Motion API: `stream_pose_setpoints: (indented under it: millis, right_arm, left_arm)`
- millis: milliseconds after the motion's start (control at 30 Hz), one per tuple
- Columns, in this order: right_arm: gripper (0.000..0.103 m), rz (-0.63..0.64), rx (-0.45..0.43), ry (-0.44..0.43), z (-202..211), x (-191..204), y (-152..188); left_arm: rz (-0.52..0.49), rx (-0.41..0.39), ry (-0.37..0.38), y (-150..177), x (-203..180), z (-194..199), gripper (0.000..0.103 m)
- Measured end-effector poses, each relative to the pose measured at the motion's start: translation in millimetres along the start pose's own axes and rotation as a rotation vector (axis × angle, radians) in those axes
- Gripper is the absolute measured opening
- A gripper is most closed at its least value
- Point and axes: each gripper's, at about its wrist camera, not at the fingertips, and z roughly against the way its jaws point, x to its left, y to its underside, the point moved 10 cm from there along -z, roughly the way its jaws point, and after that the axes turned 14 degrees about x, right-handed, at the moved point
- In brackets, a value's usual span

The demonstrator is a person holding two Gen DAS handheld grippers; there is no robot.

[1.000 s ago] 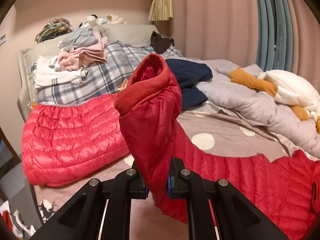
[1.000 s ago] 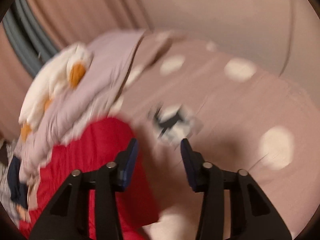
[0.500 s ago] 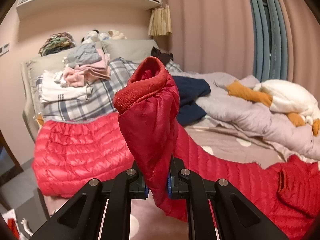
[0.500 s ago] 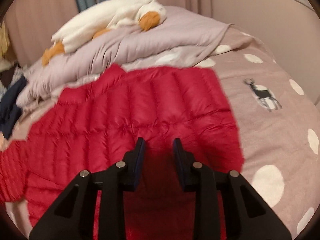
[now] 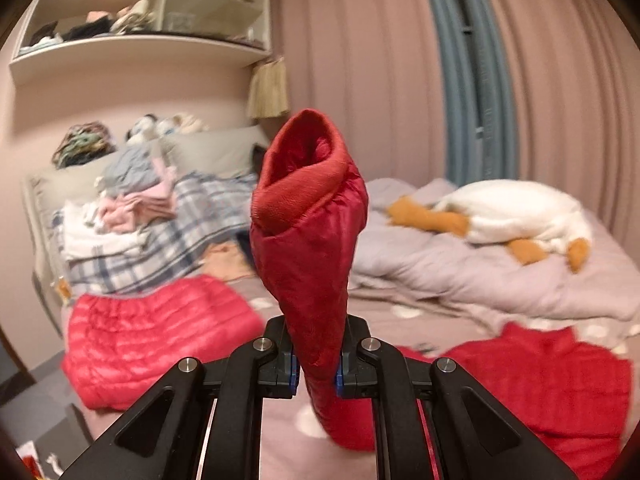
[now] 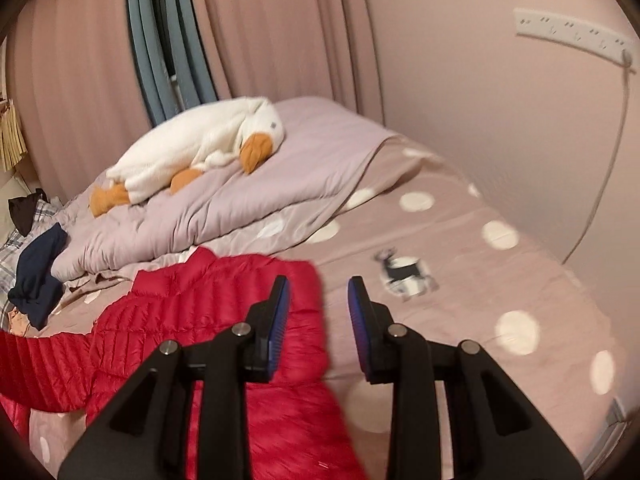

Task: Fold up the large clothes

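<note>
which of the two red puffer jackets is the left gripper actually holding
The darker red jacket on the right: its sleeve stands clamped in the left gripper. The lighter pinkish-red jacket lies untouched on the bed's left side.

The red jacket [image 6: 224,320] runs off the bottom edge, blurred there; shelf clutter [image 5: 100,28] too small to identify

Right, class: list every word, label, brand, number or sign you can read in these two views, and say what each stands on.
None: no readable text in either view.
The white garment in the pile by the pillows shows no legible print; it is too blurred.
The power strip on the wall shows only sockets, no marking.
The bedsheet carries a deer picture and dots, not writing.
The red jacket shows no label.
</note>
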Motion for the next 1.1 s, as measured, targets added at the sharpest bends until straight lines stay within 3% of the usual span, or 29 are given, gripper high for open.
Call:
stream_pose_setpoints:
  millis: [233, 400, 533, 633, 800, 867, 900, 933, 1000, 1100]
  right_arm:
    - [0.032, -0.026, -0.094, 0.073, 83, -57, 6]
    - [0.031, -0.06, -0.142, 0.078, 132, -85, 19]
    - [0.031, -0.076, -0.173, 0.092, 157, -99, 30]
    - [0.029, -0.085, -0.166, 0.071, 162, -102, 37]
    - [0.029, -0.092, -0.169, 0.069, 170, -106, 49]
    - [0.03, -0.091, -0.176, 0.071, 174, -105, 50]
    - [0.031, -0.091, -0.178, 0.068, 175, -104, 50]
    - [0.031, -0.091, -0.178, 0.066, 175, -103, 50]
    - [0.031, -0.081, -0.179, 0.064, 174, -99, 51]
    - [0.031, -0.063, -0.17, 0.054, 172, -90, 52]
  left_arm:
    - [-0.064, -0.03, 0.189, -1, -108, 52, 0.01]
    - [-0.106, 0.047, 0.322, 20, -184, 64, 0.01]
    - [-0.143, 0.085, 0.339, 46, -226, 63, 0.01]
    - [-0.168, 0.161, 0.366, 74, -257, 60, 0.011]
    - [-0.218, 0.236, 0.413, 101, -283, 60, 0.026]
    - [-0.24, 0.234, 0.422, 104, -289, 64, 0.048]
    - [-0.235, 0.232, 0.424, 105, -290, 66, 0.069]
    - [-0.216, 0.224, 0.434, 106, -289, 73, 0.082]
    - [-0.156, 0.193, 0.468, 105, -277, 83, 0.086]
    - [-0.143, 0.16, 0.453, 103, -263, 91, 0.089]
